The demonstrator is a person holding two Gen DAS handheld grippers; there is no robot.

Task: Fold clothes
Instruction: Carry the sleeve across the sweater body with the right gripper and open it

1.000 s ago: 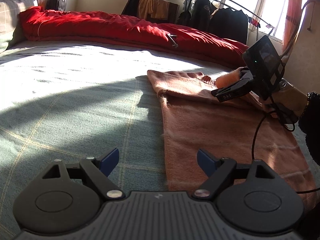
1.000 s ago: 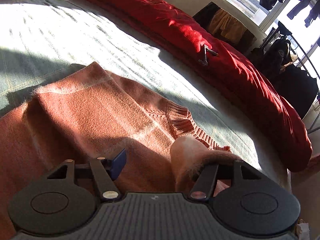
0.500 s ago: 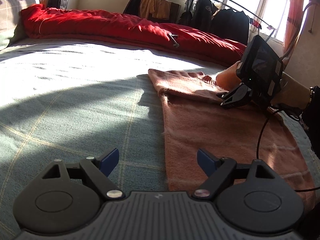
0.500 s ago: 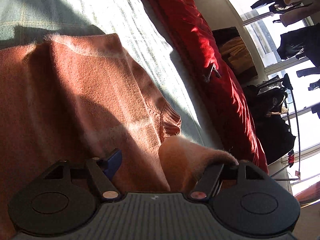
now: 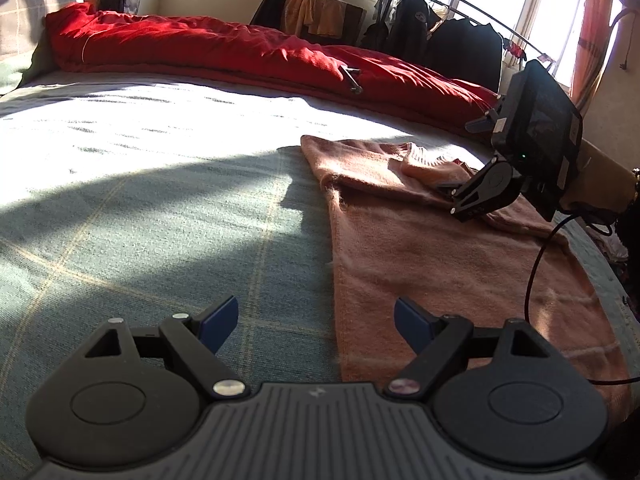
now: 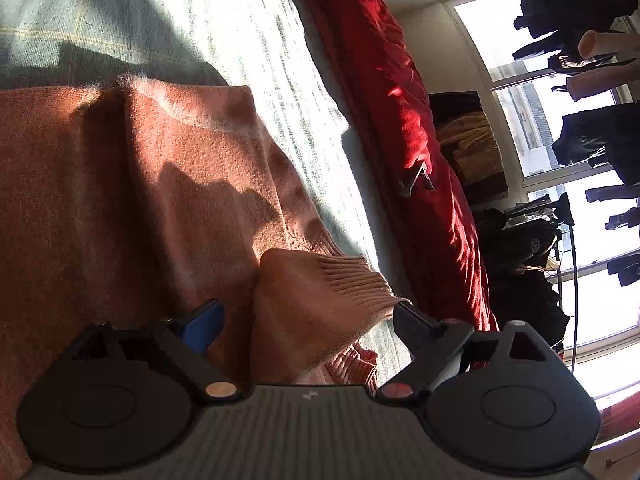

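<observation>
Open wide at the right gripper, and just been opening more. Between its two fingers, the ribbed cuff of a sleeve, lying loose. Close to one finger, maybe brushing it, but not squeezed by either pad. Looks let go.

Under the cuff, the fuzzy pink-orange sweater, flat on the bed, with the sleeve laid over its chest.

Open wide at the left gripper too, with nothing between the blue pads. Hanging low over the green checked bed cover, right at the sweater's side edge, down by the bottom hem.

Seen from there, a long sweater shape running away from the left gripper, bottom hem near, collar far, up where the right gripper works. So: left hand nearer the hem, right hand nearer the collar and shoulders.

Probably time next to grab the bottom end and fold it up toward the collar. For that, a short reach to the right for the left gripper, and a pull back toward the hem for the right one.

In the way: a black cable hanging from the right gripper and trailing across the sweater. Could get caught in a fold.

Farther out, a red quilt bunched along the far side of the bed, well apart from the sweater. Behind it, dark coats on a rail by the sunny windows.
</observation>
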